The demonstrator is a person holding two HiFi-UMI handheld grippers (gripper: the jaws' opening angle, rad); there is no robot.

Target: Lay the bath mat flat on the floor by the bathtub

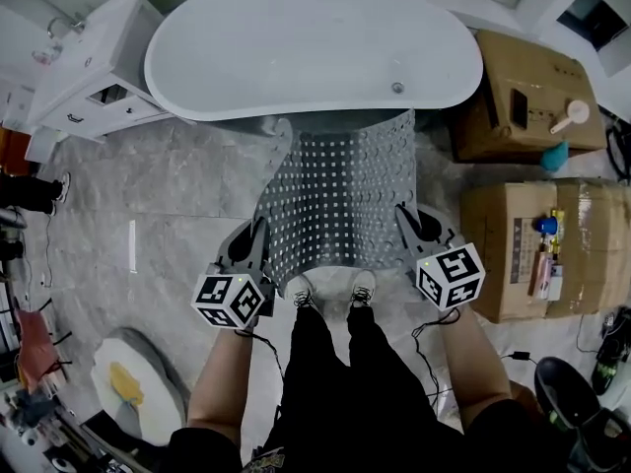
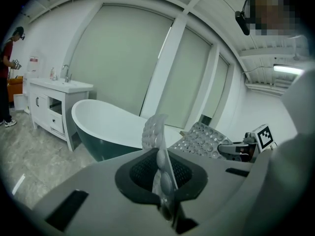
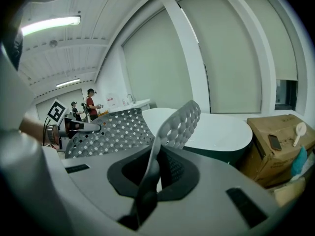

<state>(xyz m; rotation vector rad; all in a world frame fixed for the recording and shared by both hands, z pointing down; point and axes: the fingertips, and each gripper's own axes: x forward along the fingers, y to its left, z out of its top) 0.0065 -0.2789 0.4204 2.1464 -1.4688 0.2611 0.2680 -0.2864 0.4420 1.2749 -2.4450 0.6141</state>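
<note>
Before the bathtub, my left hand-held gripper and right hand-held gripper clench the bath mat; uneven lowering could crease it.

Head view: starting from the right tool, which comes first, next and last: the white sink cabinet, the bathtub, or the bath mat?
1. The bath mat: pinched in the right tool, hanging in the middle.
2. The bathtub: just past the mat, top middle.
3. The white sink cabinet: far off at the top left.
</note>
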